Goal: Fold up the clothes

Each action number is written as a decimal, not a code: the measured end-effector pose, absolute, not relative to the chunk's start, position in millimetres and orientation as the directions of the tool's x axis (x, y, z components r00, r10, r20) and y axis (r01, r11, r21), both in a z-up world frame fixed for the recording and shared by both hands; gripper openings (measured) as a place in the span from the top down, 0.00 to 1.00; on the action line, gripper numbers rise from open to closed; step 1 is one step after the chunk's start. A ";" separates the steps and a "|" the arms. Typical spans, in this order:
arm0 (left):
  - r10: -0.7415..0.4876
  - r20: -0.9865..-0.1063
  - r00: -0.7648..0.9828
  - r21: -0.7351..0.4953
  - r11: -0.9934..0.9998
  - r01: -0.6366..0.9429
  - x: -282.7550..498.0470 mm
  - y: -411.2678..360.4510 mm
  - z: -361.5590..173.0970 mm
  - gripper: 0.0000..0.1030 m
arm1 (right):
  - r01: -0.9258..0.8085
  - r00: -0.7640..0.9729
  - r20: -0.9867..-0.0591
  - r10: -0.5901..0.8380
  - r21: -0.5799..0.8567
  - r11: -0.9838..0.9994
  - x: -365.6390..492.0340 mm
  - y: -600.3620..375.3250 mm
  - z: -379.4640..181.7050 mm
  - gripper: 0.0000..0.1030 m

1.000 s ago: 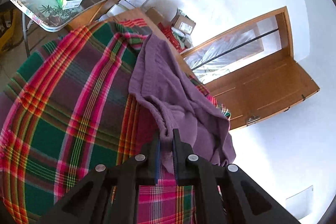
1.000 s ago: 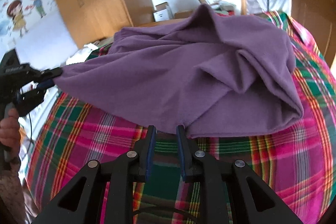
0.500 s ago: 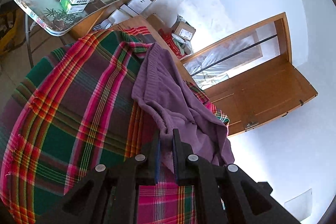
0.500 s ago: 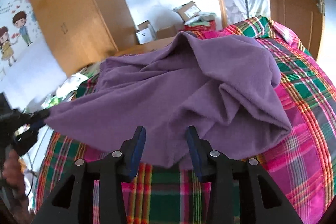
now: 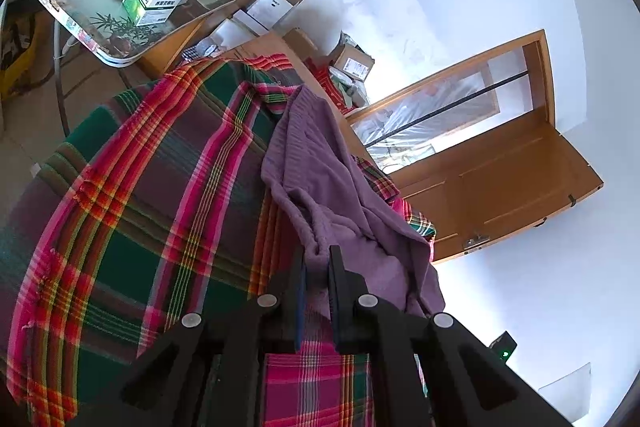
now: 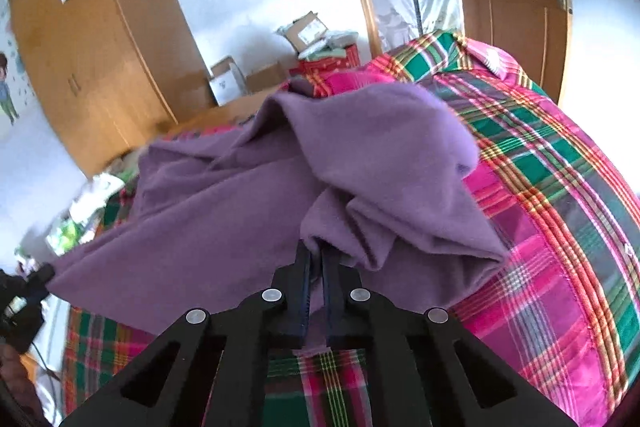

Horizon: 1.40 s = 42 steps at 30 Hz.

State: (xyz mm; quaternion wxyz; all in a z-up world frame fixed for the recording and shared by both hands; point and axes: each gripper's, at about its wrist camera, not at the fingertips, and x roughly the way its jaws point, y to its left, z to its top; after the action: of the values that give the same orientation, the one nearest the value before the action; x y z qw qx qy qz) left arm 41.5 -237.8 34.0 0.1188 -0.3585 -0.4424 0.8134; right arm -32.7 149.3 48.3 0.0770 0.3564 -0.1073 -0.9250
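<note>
Both tongs are clamped on the same purple sweater [image 6: 360, 163]. The left gripper [image 5: 317, 267] has a bunched ribbed edge pinched between its fingers, and the cloth runs away ahead of it in a long rope-like drape across the plaid blanket [image 5: 160, 195]. The right gripper [image 6: 316, 263] is closed on a fold of the lower edge, with the sweater heaped just beyond its tips and a crumpled lobe slumped to its right. Out at its far left, the other tool holds a corner stretched taut.

From where I stand, the worry is how little cloth each one has. The right tongs seem to bite only a thin lip of fabric, so a sharp tug could slip it free and drop that side onto the blanket. I can't tell whether that bite takes one layer or several; if it has caught a second layer from the heap, lifting would drag the crumple along rather than open it.

The span between the two grips looks uneven, tight toward the left tongs and slack ahead of the right. Pulling apart from here could twist the garment instead of flattening it, leaving a skewed fold.

The blanket itself lies loose and wrinkled, so dragging the sweater low across it might ruck it up underneath.
</note>
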 end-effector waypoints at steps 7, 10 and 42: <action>0.456 -0.460 -0.762 -0.789 -0.604 0.115 70.2 -248.6 49.9 1.00 | 0.101 -0.791 -0.567 -0.231 0.251 -0.963 -4.4 158.1 74.9 0.96; 0.429 -0.475 -0.768 -0.772 -0.622 0.130 82.6 -253.2 50.7 1.00 | 0.112 -0.793 -0.561 -0.238 0.250 -0.962 6.3 159.0 77.1 0.97; 0.446 -0.678 -0.584 -0.708 -0.612 0.354 33.0 -208.2 -28.0 0.90 | 0.116 -0.688 -0.657 -0.309 0.321 -0.940 -25.0 152.0 29.5 0.97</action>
State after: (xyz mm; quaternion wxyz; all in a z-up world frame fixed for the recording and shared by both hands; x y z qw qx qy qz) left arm 33.0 -208.2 -28.0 0.0300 -0.4550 -0.4395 0.7739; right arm -25.0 152.0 29.5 0.1167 0.3773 -0.1281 -0.9098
